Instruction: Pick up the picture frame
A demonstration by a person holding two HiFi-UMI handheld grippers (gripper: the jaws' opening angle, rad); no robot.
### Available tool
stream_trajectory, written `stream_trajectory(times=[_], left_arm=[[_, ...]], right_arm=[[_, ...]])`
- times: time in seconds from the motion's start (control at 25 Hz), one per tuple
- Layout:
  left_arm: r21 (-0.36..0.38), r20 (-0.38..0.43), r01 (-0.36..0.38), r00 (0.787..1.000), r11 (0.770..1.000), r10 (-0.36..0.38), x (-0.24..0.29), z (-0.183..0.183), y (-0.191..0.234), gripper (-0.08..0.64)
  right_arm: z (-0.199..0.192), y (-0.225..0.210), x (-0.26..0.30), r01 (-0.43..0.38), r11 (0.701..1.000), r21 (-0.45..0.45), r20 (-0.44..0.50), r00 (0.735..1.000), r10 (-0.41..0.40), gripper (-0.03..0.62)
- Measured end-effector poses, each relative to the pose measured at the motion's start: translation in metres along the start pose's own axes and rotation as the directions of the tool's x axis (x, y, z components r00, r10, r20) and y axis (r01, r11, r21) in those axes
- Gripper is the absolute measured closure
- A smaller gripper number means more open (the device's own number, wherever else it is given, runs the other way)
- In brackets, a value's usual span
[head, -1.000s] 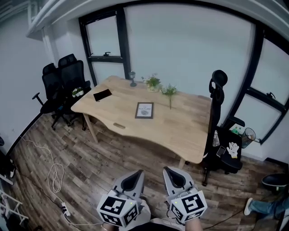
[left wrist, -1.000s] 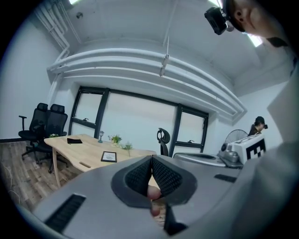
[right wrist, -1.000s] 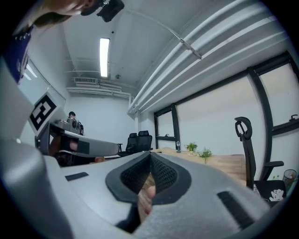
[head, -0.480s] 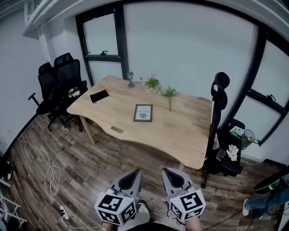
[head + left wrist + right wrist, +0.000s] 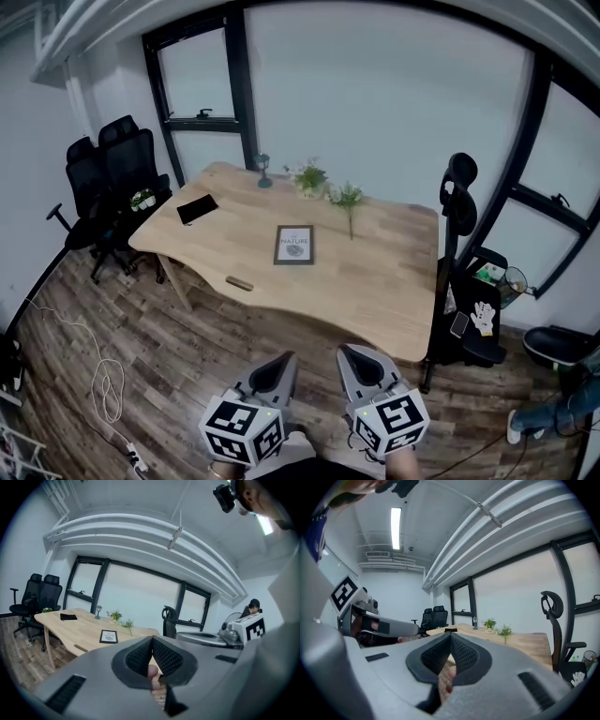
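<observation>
A small black picture frame (image 5: 294,245) with a white print lies flat near the middle of the wooden table (image 5: 375,281); the left gripper view shows the frame (image 5: 108,636) too. Both grippers hang low at the bottom of the head view, well short of the table. My left gripper (image 5: 281,363) is shut with nothing in it, its jaws (image 5: 152,641) meeting tip to tip. My right gripper (image 5: 352,356) is also shut and empty, with its tips (image 5: 450,637) together. Neither touches the frame.
On the table stand two small plants (image 5: 310,178), a little lamp (image 5: 263,169), a black pouch (image 5: 196,208) and a small wooden piece (image 5: 239,283). Black office chairs (image 5: 103,178) sit left, another chair (image 5: 457,234) right. A white cable (image 5: 105,384) lies on the plank floor.
Both grippers have moved towards the table, which now sits a little closer and further left in the head view. Their jaws stayed shut.
</observation>
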State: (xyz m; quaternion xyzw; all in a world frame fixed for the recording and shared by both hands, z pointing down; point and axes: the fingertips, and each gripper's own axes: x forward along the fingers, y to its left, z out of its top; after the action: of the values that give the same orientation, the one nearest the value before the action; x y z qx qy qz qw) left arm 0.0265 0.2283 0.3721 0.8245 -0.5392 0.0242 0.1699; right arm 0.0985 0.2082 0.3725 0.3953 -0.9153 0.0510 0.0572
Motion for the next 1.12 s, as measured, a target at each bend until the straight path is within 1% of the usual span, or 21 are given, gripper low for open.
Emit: stream_trajectory(times=[0.2, 0.32, 0.44, 0.8, 1.12], left_arm=[[-0.004, -0.015, 0.024, 1.000, 1.000, -0.025, 0.011, 0.005, 0.022, 0.555], [0.019, -0.026, 0.031, 0.999, 0.999, -0.031, 0.018, 0.008, 0.034, 0.555], [0.031, -0.031, 0.036, 0.999, 0.999, -0.035, 0.019, 0.011, 0.048, 0.554], [0.021, -0.019, 0.065, 0.998, 0.998, -0.065, 0.027, 0.021, 0.081, 0.554], [0.005, -0.021, 0.083, 0.996, 0.997, -0.083, 0.041, 0.024, 0.094, 0.554]], right_arm=[[0.002, -0.001, 0.027, 0.019, 1.000, 0.006, -0.006, 1.000, -0.019, 0.592], [0.003, -0.003, 0.044, 0.030, 0.999, 0.018, -0.008, 1.000, -0.030, 0.592], [0.007, 0.001, 0.061, 0.040, 0.999, 0.006, -0.012, 0.999, -0.040, 0.592], [0.010, 0.013, 0.094, 0.072, 0.997, -0.032, -0.025, 0.997, -0.072, 0.592], [0.013, 0.012, 0.116, 0.078, 0.995, -0.056, -0.027, 0.996, -0.079, 0.592]])
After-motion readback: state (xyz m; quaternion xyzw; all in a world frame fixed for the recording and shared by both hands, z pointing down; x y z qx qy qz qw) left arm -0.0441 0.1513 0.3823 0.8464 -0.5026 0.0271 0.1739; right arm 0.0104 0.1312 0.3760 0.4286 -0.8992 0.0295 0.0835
